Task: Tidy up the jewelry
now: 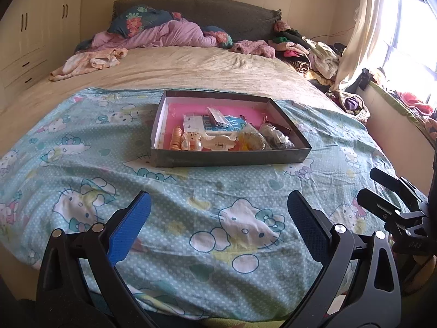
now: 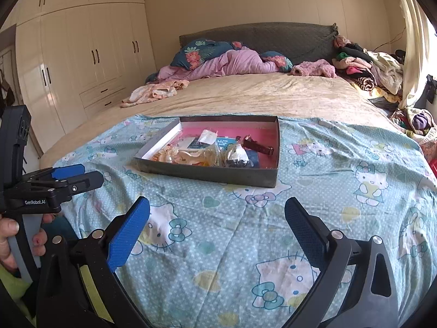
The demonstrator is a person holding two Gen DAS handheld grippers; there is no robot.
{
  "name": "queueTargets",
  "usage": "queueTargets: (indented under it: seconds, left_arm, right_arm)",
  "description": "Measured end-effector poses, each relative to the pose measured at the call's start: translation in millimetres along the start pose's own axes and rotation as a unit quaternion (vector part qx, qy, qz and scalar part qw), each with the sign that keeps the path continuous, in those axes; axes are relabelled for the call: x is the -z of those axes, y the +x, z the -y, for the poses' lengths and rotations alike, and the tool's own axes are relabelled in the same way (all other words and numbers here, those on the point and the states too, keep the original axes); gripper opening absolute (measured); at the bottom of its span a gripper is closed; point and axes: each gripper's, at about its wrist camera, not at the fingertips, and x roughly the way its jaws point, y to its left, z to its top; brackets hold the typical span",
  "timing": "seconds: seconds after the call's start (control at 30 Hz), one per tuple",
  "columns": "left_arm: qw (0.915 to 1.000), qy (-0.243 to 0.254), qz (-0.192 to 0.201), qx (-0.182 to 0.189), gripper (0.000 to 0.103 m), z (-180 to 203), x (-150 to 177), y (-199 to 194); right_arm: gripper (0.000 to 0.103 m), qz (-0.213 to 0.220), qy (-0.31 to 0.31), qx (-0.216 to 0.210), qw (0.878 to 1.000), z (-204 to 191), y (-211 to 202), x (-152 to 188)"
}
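Note:
A shallow dark box with a pink bottom sits on the Hello Kitty sheet in the middle of the bed; it also shows in the right wrist view. Jewelry lies piled in its near half: an orange bead bracelet, a gold spiral bangle, small plastic bags, a blue card and a brown watch strap. My left gripper is open and empty, held short of the box. My right gripper is open and empty, also short of the box.
Pink bedding and pillows lie by the headboard. A clothes heap fills the far right corner by the curtain. Wardrobes stand to the left. Each gripper shows at the other view's edge.

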Motion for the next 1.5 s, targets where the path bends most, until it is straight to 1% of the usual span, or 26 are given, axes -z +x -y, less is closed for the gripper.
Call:
queueTargets:
  seconds: [0.13, 0.33, 0.9, 1.5]
  left_arm:
    - [1.0000, -0.002, 0.001, 0.002, 0.093, 0, 3, -2]
    - [1.0000, 0.000, 0.001, -0.005, 0.093, 0, 3, -2]
    - [1.0000, -0.006, 0.004, -0.002, 0.093, -1, 4, -6]
    - [0.9999, 0.003, -0.004, -0.016, 0.093, 2, 3, -8]
  right_arm:
    - [0.098, -0.008, -0.003, -0.003, 1.000, -4, 3, 2]
    - [0.098, -0.010, -0.005, -0.003, 1.000, -6, 4, 1]
    - [0.098, -0.011, -0.010, -0.006, 1.000, -8, 4, 1]
    - [0.098, -0.014, -0.014, -0.010, 1.000, -11, 4, 0]
